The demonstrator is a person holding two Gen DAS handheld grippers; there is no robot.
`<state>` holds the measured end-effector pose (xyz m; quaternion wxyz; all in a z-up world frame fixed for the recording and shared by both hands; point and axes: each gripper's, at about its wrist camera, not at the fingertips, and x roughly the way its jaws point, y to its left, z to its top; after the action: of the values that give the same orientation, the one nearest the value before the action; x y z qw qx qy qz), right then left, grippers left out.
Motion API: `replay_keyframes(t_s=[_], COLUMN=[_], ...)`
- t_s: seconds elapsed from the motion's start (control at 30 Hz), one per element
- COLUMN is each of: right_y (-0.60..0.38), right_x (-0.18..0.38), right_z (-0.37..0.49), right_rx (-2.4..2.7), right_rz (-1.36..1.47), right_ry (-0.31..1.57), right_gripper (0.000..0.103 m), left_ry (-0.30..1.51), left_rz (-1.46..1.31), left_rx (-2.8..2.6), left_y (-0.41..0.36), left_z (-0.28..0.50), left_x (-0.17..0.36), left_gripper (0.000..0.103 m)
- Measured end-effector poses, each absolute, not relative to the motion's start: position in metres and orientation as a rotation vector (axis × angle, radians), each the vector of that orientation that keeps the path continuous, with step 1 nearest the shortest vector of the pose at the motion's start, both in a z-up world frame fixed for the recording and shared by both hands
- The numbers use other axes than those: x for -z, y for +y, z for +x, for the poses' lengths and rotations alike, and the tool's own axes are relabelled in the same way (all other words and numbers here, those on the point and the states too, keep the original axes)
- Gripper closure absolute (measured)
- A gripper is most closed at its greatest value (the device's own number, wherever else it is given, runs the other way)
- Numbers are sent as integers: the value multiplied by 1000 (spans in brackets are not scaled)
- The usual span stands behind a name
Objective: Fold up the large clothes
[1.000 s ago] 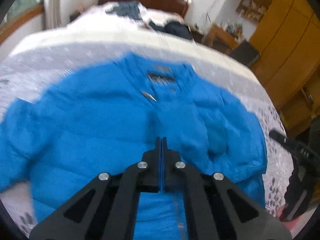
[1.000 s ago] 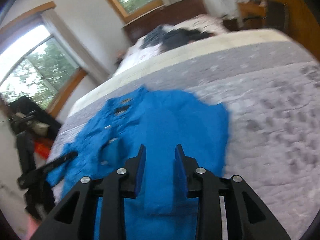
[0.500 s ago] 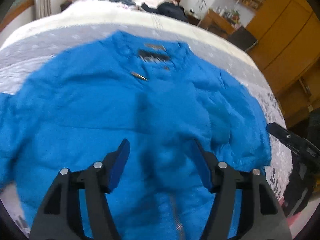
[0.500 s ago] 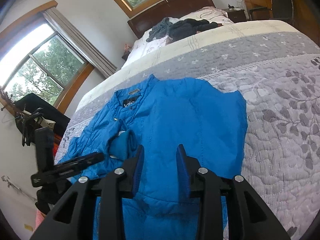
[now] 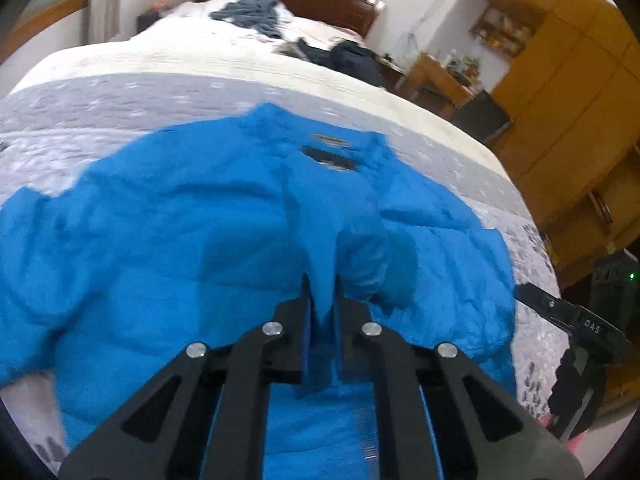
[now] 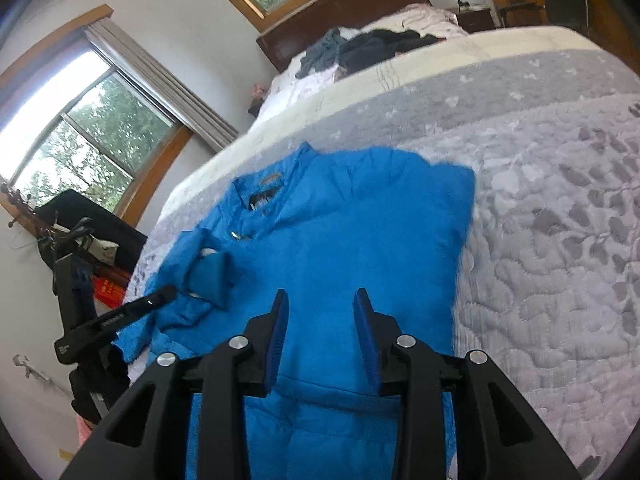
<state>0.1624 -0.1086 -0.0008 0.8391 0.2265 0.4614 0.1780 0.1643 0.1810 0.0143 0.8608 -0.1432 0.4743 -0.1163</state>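
Readable: only "DAS", white letters, on black plastic right gripper seen at right edge of left wrist view. Black neck label of bright blue padded jacket: blurred, not legible. White print on black left gripper: too small to read.

A puffy blue quilted jacket lies spread on the near part of the grey-and-cream quilted bedspread, collar toward the far side. A heap of dark rumpled clothes lies far behind it, before the dark wooden headboard.
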Motion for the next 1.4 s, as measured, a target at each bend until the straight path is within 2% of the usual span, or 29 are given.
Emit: replay_keyframes(t_s=[0.1, 0.2, 0.3, 0.37, 0.43, 0.57, 0.6, 0.73, 0.8, 0.9, 0.97, 1.0, 1.23, 1.4], right_y=[-104, -106, -109, -109, -106, -95, -93, -91, -93, -93, -93, -94, -95, -96], right_x=[24, 44, 42, 35, 23, 11, 10, 18, 23, 25, 26, 27, 30, 30], right_z=[171, 178, 177, 174, 169, 163, 164, 168, 170, 171, 172, 171, 171, 170], right_rx=[-336, -348, -355, -346, -342, -351, -355, -328, -324, -333, -334, -334, -334, -326], right_rz=[470, 502, 523, 515, 494, 447, 442, 431, 439, 438, 432, 433, 443, 444], right_ry=[1052, 1086, 1078, 1067, 1044, 1028, 1031, 1053, 1061, 1064, 1064, 1064, 1067, 1072], right_gripper=[70, 73, 73, 71, 67, 62, 62, 62, 63, 63, 63, 63, 63, 63], left_ry=[1070, 1089, 1052, 991, 928, 906, 914, 998, 1017, 969, 958, 956, 881, 907], left_rz=[-313, -325, -290, -233, -149, -5, 34, 161, 200, 236, 185, 143, -53, -160], left_rx=[232, 236, 192, 154, 138, 162, 147, 51, -4, -37, -8, 6, 41, -40], left_y=[192, 199, 206, 205, 195, 139, 127, 85, 77, 80, 88, 98, 180, 259], left_z=[173, 175, 165, 156, 146, 145, 149, 174, 185, 182, 180, 177, 146, 134], left_x=[12, 25, 11, -7, -27, -43, -41, -10, 3, 4, -3, -9, -52, -47], left_gripper=[94, 85, 75, 59, 48, 35, 34, 34, 40, 59, 79, 82, 86, 83])
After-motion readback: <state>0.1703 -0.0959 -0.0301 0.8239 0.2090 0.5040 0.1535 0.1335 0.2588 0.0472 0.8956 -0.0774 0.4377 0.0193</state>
